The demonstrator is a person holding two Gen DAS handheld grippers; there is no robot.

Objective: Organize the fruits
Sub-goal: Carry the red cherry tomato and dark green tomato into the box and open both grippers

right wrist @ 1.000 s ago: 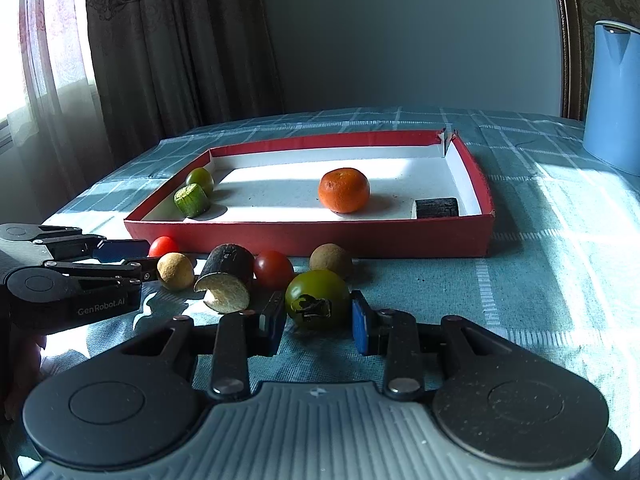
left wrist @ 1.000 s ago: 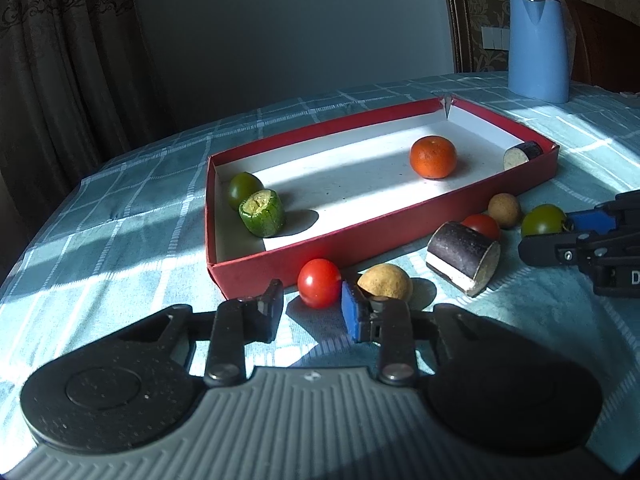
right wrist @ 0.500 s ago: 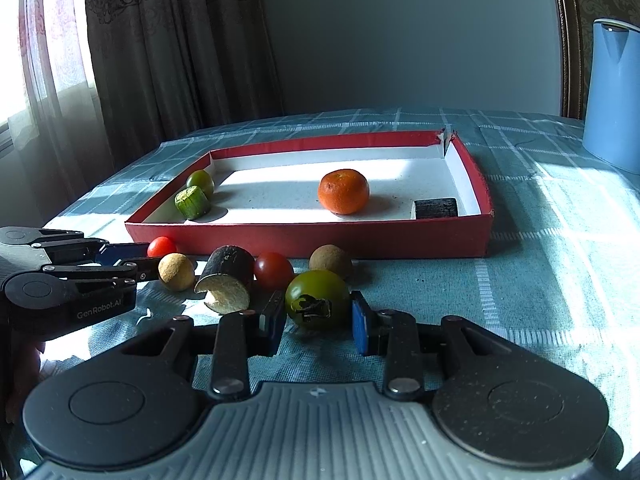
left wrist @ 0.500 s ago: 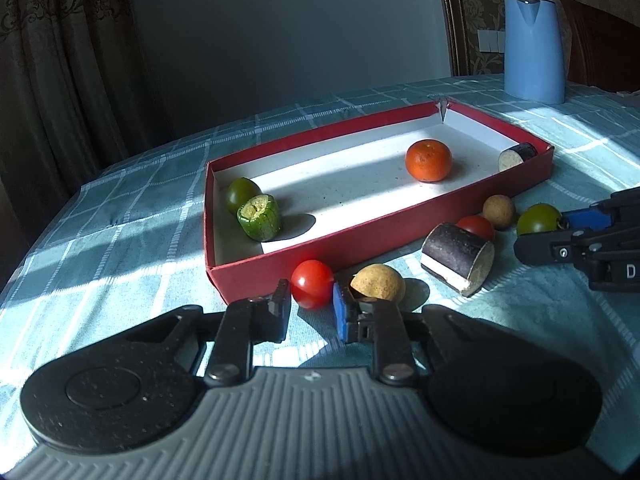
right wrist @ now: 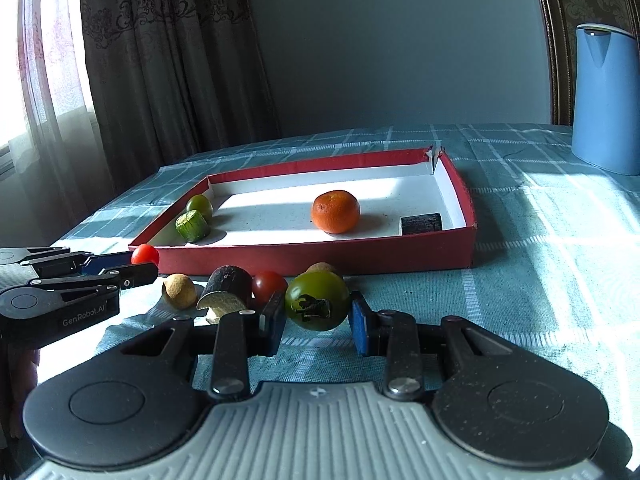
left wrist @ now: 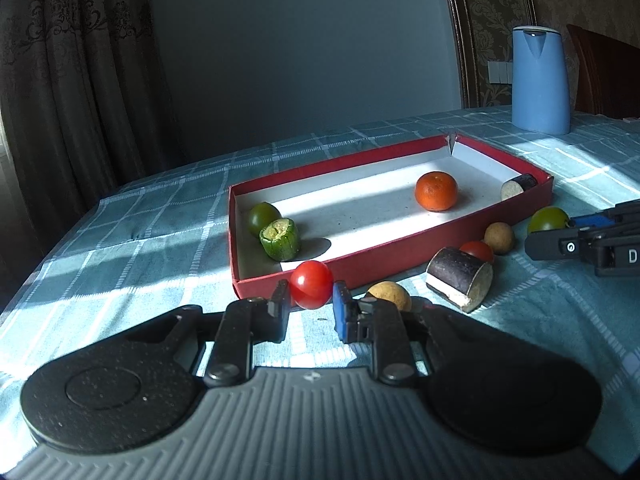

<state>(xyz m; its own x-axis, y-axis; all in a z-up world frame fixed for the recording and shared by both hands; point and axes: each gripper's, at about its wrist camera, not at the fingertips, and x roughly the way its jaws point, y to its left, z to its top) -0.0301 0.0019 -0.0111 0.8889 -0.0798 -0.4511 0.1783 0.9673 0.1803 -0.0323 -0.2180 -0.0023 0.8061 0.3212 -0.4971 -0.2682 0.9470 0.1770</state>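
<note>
Brown ball [left wrist: 389, 296] beside left fingers [left wrist: 341, 312]; eggplant chunk [left wrist: 460, 278] near.

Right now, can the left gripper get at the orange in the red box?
Probably not yet: the left gripper already closes on a red tomato, and the red box wall stands before the orange.

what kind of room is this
Probably a home dining room: a table under a checked tablecloth, heavy patterned curtains by a window, and a blue kettle near a wooden chair.
</note>
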